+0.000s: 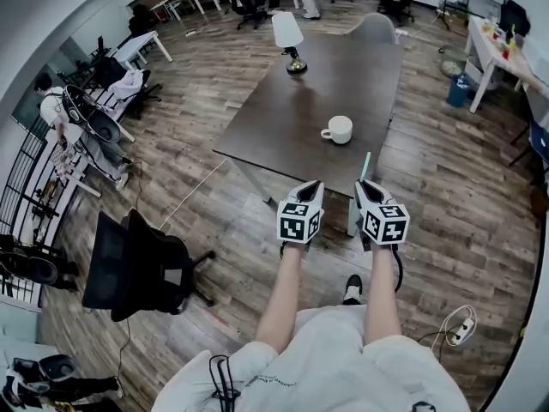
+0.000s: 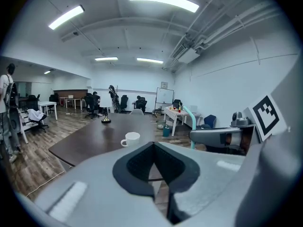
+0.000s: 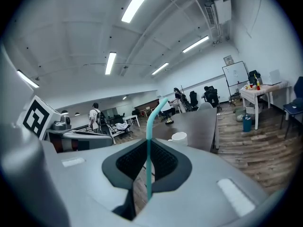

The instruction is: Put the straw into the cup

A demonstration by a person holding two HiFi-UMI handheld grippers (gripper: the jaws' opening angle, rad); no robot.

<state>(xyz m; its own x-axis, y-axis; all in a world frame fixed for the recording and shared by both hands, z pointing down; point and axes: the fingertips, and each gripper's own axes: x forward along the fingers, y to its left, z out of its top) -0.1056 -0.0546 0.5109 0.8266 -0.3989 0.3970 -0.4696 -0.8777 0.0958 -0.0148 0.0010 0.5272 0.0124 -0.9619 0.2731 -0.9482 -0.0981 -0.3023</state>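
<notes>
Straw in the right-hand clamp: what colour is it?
The straw is teal, a light blue-green, clearest in the right gripper view.

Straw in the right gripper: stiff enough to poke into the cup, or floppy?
Probably light and fairly stiff: the straw stands straight above the right gripper, curving only near its top. Thin, so it may pivot in the grip.
</notes>
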